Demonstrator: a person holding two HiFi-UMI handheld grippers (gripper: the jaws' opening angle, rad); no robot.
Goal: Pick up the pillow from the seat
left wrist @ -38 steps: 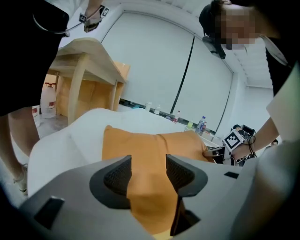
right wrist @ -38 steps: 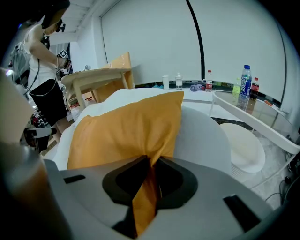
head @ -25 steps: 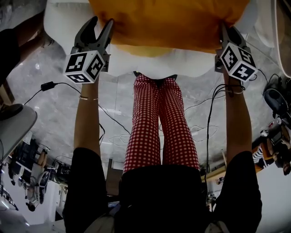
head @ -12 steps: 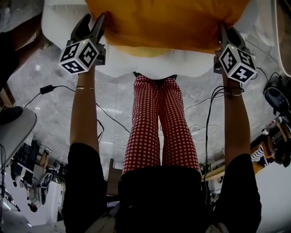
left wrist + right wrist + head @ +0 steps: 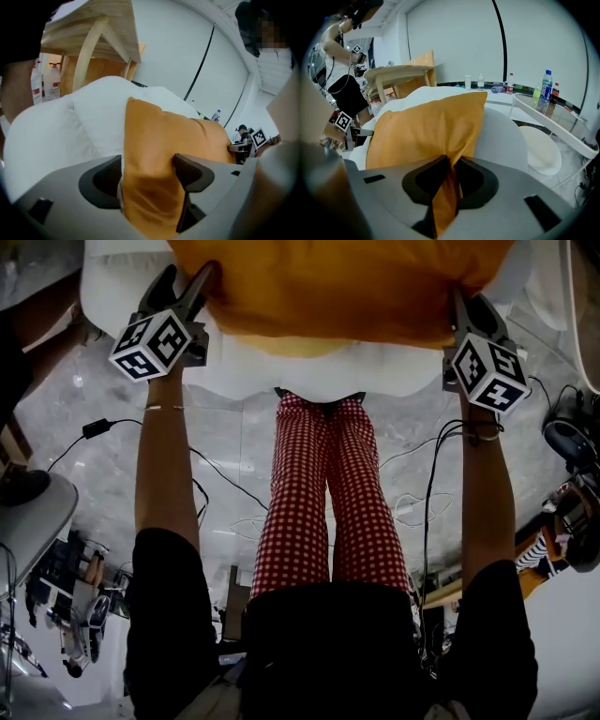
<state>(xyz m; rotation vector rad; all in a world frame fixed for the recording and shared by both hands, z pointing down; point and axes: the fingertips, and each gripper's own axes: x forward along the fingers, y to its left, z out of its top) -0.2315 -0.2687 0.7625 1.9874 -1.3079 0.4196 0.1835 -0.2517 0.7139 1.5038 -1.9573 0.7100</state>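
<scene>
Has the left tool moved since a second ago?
Yes. In the head view the left tool shifted up-left over the white seat; its jaws have just been opening around a corner of the pillow.

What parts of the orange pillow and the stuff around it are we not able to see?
- Pillow: its far side is cut off by the top edge of the head view.
- Seat: the part under the pillow is covered by it in every view.
- Right gripper: its jaw tips are tucked behind the pillow's edge in the head view.
- Bottles: their labels are too small to read in the right gripper view.
</scene>
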